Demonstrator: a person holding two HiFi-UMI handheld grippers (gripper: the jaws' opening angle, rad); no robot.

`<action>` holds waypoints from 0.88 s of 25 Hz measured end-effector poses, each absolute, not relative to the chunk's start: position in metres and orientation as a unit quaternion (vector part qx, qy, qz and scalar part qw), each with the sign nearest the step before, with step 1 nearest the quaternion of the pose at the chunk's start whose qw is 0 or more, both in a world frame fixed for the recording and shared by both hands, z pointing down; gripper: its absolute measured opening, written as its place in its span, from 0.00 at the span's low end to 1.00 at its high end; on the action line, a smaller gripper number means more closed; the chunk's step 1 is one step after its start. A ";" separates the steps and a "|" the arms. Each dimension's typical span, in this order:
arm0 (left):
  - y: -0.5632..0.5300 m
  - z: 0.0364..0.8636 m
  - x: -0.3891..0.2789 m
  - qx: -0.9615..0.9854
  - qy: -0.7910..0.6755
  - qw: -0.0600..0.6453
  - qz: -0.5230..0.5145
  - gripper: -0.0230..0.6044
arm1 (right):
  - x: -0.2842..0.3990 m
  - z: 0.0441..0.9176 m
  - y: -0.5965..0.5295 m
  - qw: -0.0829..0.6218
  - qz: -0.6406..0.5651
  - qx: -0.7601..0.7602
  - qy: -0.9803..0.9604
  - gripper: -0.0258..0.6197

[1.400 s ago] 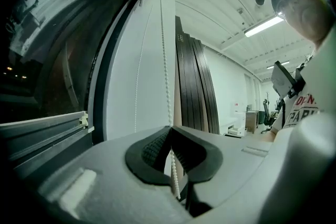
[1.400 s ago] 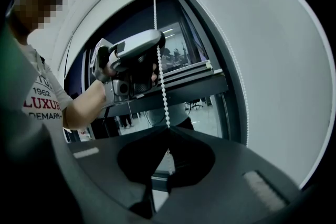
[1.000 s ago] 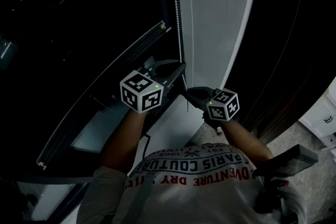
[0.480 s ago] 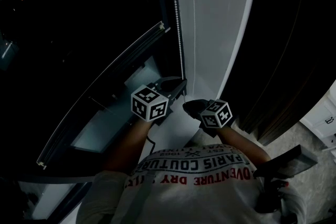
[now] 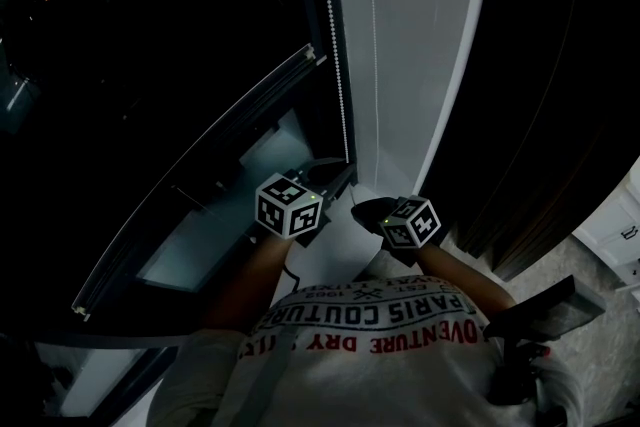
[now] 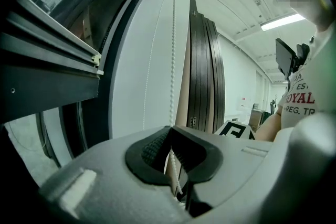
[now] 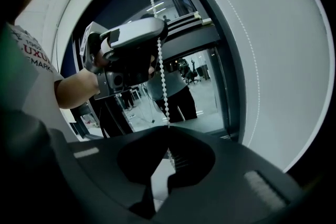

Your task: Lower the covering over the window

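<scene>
A white bead chain (image 5: 335,65) hangs down the window's right edge beside a white wall strip (image 5: 420,35). The blind's bottom bar (image 5: 200,180) crosses the dark glass, its end cap (image 6: 96,62) close to the chain. My left gripper (image 5: 340,173) is shut on one strand of the bead chain (image 6: 172,60), which runs down between its pads (image 6: 155,147). Just right of it and a little lower, my right gripper (image 5: 358,205) is shut on the other strand (image 7: 160,76). The left gripper (image 7: 131,55) shows above it in the right gripper view.
Dark glass (image 5: 150,35) fills the left, with a pale sill (image 5: 200,245) below. Dark upright panels (image 5: 560,65) stand at the right, seen again as slats (image 6: 205,71). My torso and a black device (image 5: 540,310) fill the bottom edge.
Both grippers have come down along the chain toward my body, still shut on it. The blind's bottom bar looks about where it was.
</scene>
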State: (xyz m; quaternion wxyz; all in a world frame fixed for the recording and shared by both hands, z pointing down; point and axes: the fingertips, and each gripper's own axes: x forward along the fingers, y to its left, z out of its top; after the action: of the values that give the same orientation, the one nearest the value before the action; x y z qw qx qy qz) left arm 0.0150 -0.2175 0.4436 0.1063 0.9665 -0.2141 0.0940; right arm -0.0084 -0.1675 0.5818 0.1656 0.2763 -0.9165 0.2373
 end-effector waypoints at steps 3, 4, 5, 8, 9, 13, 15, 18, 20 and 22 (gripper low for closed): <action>-0.216 0.444 0.013 0.966 -0.215 0.107 0.092 0.05 | -0.010 0.580 -0.164 0.173 0.223 0.265 -0.922 0.06; -0.216 0.443 0.013 0.967 -0.214 0.107 0.092 0.05 | -0.009 0.577 -0.164 0.175 0.216 0.263 -0.924 0.06; -0.216 0.443 0.013 0.967 -0.214 0.108 0.091 0.05 | -0.007 0.572 -0.164 0.176 0.210 0.262 -0.925 0.07; -0.216 0.440 0.018 0.966 -0.214 0.112 0.090 0.05 | 0.010 0.548 -0.172 0.168 0.198 0.268 -0.928 0.17; -0.216 0.439 0.019 0.966 -0.215 0.113 0.090 0.05 | 0.017 0.535 -0.175 0.161 0.192 0.270 -0.930 0.18; -0.212 0.437 0.020 0.965 -0.217 0.116 0.089 0.05 | 0.033 0.467 -0.189 0.114 0.155 0.284 -0.940 0.19; -0.212 0.437 0.018 0.965 -0.218 0.118 0.086 0.05 | 0.034 0.430 -0.196 0.080 0.131 0.281 -0.947 0.19; -0.211 0.437 0.014 0.965 -0.219 0.118 0.082 0.05 | 0.028 0.383 -0.204 0.036 0.107 0.270 -0.956 0.19; -0.210 0.437 0.015 0.965 -0.217 0.118 0.084 0.05 | 0.023 0.358 -0.210 0.022 0.088 0.267 -0.959 0.20; -0.208 0.437 0.017 0.966 -0.214 0.117 0.087 0.05 | 0.018 0.338 -0.216 0.018 0.068 0.267 -0.961 0.20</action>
State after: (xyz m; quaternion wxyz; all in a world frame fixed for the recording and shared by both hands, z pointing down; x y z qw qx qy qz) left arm 0.0169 -0.2080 0.4371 0.1169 0.9658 -0.2143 0.0869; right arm 0.0177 -0.2163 0.3385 0.0182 0.2667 -0.9612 0.0676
